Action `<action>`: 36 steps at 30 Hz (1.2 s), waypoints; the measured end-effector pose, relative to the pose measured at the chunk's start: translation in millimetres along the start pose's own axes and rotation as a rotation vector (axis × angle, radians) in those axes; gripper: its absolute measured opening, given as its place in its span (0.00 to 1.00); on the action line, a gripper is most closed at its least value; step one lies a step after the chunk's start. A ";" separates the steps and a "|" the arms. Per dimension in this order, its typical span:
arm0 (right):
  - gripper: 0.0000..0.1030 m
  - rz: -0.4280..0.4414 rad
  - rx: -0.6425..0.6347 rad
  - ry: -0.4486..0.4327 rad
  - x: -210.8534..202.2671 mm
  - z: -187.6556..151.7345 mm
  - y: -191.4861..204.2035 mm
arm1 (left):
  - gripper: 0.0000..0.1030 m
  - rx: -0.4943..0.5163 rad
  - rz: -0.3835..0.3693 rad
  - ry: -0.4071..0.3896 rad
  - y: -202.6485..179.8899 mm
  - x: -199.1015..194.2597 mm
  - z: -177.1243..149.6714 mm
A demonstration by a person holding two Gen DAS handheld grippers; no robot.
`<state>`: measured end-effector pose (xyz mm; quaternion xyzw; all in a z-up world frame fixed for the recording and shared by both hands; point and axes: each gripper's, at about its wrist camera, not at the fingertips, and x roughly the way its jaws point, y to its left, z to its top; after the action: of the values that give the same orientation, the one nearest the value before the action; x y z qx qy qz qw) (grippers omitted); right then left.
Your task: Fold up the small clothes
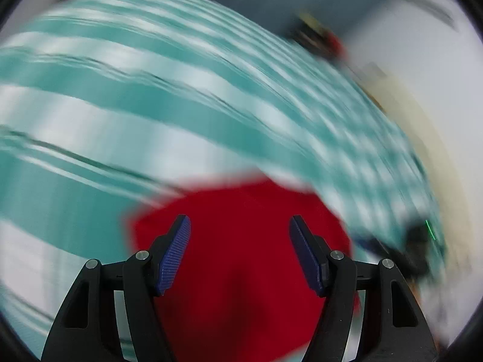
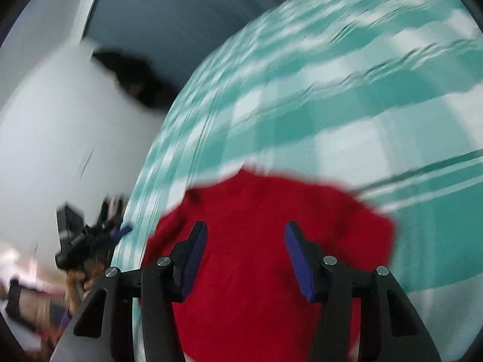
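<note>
A red knitted garment lies on a teal and white checked cloth. Both views are blurred by motion. My left gripper is open above the red garment, its blue pads apart and empty. In the right wrist view the same red garment lies under my right gripper, which is open and empty, with blue pads apart. The other gripper shows at the lower right of the left wrist view and at the lower left of the right wrist view.
The checked cloth covers the work surface. A white wall and a dark blurred object lie beyond its edge. Blurred red and dark items sit at the far edge in the left wrist view.
</note>
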<state>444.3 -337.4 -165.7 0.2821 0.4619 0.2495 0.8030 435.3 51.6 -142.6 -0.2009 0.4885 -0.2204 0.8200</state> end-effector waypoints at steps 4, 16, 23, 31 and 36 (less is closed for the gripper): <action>0.52 -0.115 -0.048 0.130 48.9 0.7 -3.7 | 0.63 0.157 0.185 0.169 -20.4 74.3 -11.3; 0.47 -0.140 -0.309 0.012 -34.0 -57.0 48.9 | 0.67 -0.061 0.253 -0.064 36.1 -25.0 -26.0; 0.30 -0.282 -0.191 0.089 -54.4 -162.1 -21.0 | 0.74 -0.080 0.333 0.037 62.5 -66.2 -151.2; 0.48 -0.263 -0.096 -0.143 -125.2 -235.8 13.0 | 0.93 -0.126 0.058 -0.045 53.0 -51.2 -96.1; 0.48 -0.300 -0.095 -0.095 -100.9 -265.8 16.5 | 0.70 -0.160 0.115 0.063 66.8 15.3 -54.5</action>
<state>162.1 -333.1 -203.8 0.1830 0.4480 0.1349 0.8646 404.4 91.7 -214.0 -0.2304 0.5407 -0.1392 0.7970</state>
